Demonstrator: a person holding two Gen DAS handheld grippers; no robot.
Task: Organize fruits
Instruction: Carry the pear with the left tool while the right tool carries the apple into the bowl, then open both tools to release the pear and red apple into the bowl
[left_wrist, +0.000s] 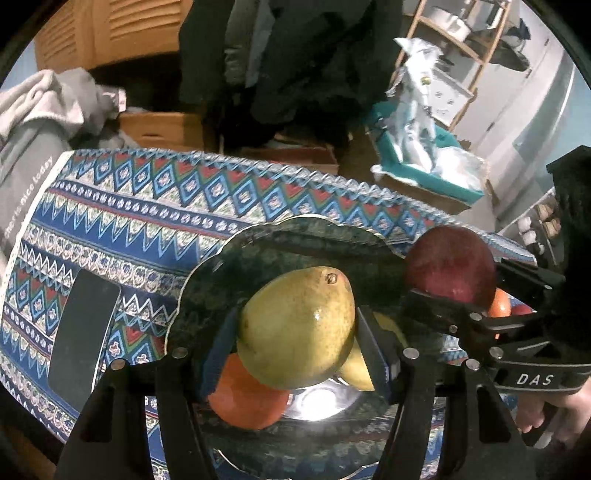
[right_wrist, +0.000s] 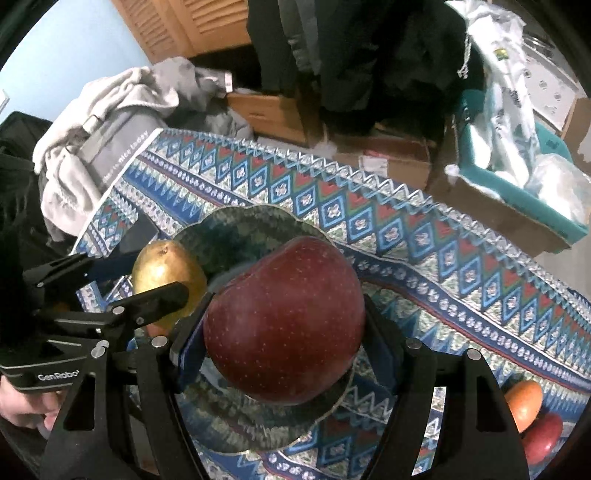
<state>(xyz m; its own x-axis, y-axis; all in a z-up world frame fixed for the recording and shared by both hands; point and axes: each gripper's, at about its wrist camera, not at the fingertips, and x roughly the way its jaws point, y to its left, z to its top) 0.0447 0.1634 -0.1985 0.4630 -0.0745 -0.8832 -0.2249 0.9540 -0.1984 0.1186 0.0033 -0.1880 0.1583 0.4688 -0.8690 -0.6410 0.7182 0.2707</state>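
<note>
My left gripper (left_wrist: 295, 332) is shut on a yellow-green pear (left_wrist: 299, 328) and holds it over a dark green scalloped plate (left_wrist: 229, 258). An orange (left_wrist: 247, 398) and another yellowish fruit (left_wrist: 358, 365) lie on the plate below the pear. My right gripper (right_wrist: 284, 325) is shut on a dark red apple (right_wrist: 284, 317) above the same plate (right_wrist: 236, 229). The apple (left_wrist: 450, 266) and right gripper also show at the right of the left wrist view. The pear (right_wrist: 162, 269) and left gripper show at the left of the right wrist view.
The plate sits on a table with a blue patterned cloth (left_wrist: 129, 214). A black phone (left_wrist: 83, 339) lies on the cloth to the left. An orange (right_wrist: 524, 402) and a red apple (right_wrist: 543, 435) lie on the cloth at the right. Clothes, cardboard boxes and a teal bin stand beyond the table.
</note>
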